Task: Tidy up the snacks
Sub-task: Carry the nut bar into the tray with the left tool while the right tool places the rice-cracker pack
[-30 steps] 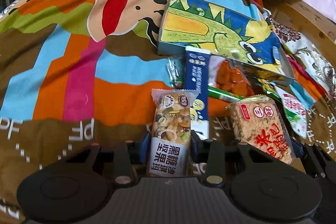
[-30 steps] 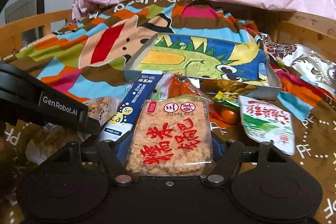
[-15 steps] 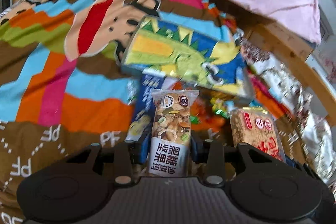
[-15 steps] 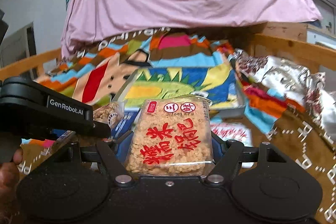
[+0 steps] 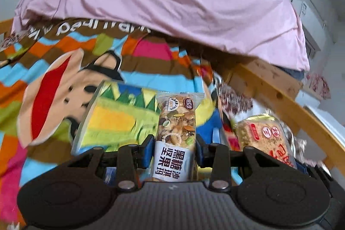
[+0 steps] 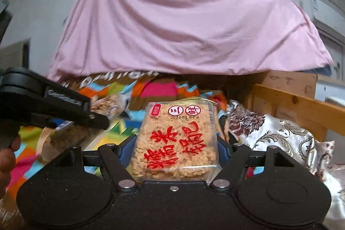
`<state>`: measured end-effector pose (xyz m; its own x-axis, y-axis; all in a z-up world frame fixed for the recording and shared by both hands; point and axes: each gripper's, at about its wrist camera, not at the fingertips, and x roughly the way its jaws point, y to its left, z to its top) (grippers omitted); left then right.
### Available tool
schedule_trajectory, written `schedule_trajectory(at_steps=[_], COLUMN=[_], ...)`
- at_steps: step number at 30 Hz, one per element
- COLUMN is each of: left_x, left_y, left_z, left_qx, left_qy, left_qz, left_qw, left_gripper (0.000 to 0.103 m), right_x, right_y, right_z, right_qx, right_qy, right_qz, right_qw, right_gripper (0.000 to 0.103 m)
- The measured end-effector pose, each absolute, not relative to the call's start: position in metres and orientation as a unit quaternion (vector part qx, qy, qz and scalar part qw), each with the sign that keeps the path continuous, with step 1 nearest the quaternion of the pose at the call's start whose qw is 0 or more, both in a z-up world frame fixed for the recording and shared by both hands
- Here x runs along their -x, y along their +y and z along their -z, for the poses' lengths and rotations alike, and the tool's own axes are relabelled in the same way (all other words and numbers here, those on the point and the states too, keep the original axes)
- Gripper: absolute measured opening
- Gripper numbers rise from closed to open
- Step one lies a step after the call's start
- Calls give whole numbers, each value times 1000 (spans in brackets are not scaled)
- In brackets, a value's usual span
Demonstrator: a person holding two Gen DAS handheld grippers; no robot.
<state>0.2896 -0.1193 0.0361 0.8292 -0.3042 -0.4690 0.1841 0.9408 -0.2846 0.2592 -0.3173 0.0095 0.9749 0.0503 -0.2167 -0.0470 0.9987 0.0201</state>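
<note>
My left gripper [image 5: 175, 151] is shut on a nut bar [image 5: 176, 135] in a clear wrapper with a white label, held up above the near end of the dinosaur-print box [image 5: 120, 118]. My right gripper [image 6: 175, 149] is shut on a square rice cracker pack [image 6: 176, 139] with red characters, held up in the air. That pack also shows at the right of the left wrist view [image 5: 265, 141]. The left gripper's arm [image 6: 54, 100] and its nut bar [image 6: 107, 104] show at the left of the right wrist view. The other snacks on the cloth are hidden below the grippers.
A colourful cartoon cloth [image 5: 54, 83] covers the surface. A pink sheet [image 6: 183, 25] hangs over the back. A wooden rail [image 5: 280, 96] runs along the right, with a shiny floral fabric [image 6: 280, 133] beside it. A person's hand [image 6: 6, 154] holds the left gripper.
Both grippers have lifted up from the snack pile with their snacks and moved toward the dinosaur box. The views have tilted up, so the pile on the cloth has dropped out of sight.
</note>
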Motion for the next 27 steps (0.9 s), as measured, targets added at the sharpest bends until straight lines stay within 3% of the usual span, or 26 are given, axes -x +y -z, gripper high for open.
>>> schedule_trajectory(at_steps=[9, 12, 17, 21, 27], left_x=[-378, -403, -434, -449, -454], left_y=[-145, -153, -160, -156, -152], left_z=[-14, 4, 37, 56, 72], left_qx=[131, 126, 115, 116, 127], left_qy=[238, 249, 274, 299, 334], left_qz=[115, 110, 105, 100, 91], left_qw=[955, 954, 949, 942, 930], left_gripper=[42, 42, 42, 42, 43], right_x=[-342, -370, -397, -401, -398], right_y=[-345, -343, -356, -365, -369], right_z=[18, 38, 61, 61, 61], right_qx=[-41, -29, -73, -98, -104], right_qy=[81, 117, 170, 166, 170], right_qz=[-31, -49, -41, -40, -35], right_qw=[995, 991, 982, 980, 979], right_gripper=[72, 66, 66, 77, 83])
